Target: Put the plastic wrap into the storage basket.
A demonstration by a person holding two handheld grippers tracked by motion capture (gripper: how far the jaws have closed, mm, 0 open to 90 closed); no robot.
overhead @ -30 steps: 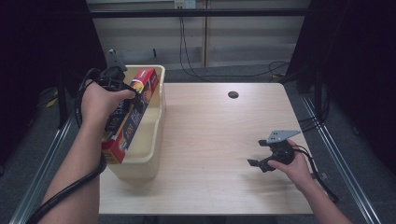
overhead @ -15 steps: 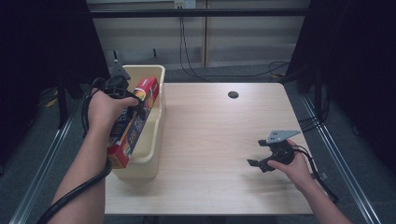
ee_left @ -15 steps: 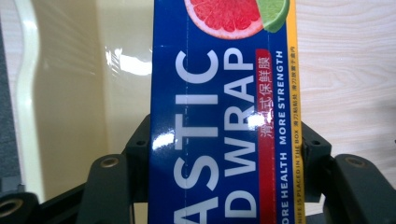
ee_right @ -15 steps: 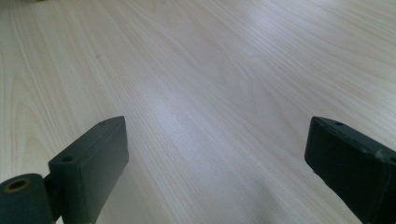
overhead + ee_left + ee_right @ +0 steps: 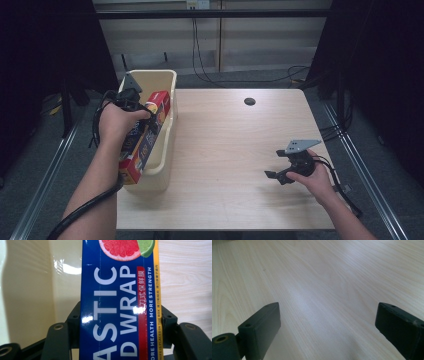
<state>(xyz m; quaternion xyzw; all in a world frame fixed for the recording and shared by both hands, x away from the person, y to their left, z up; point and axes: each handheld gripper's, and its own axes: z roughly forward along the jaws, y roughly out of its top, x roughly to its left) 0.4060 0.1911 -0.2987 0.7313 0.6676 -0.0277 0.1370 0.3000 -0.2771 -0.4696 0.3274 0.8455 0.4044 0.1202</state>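
Plastic wrap box [image 5: 146,134]: clamped in left hand-held gripper [image 5: 131,100], tilted over the cream bin [image 5: 165,80], lower end past its near rim, not yet released; right hand-held gripper [image 5: 280,175] apart, idle, well right of bin.

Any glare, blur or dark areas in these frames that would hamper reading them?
Left gripper view: glare patches on the plastic wrap box and the bin wall. Right gripper view: table sheen, soft in the distance. High view: table evenly lit, surroundings dark.
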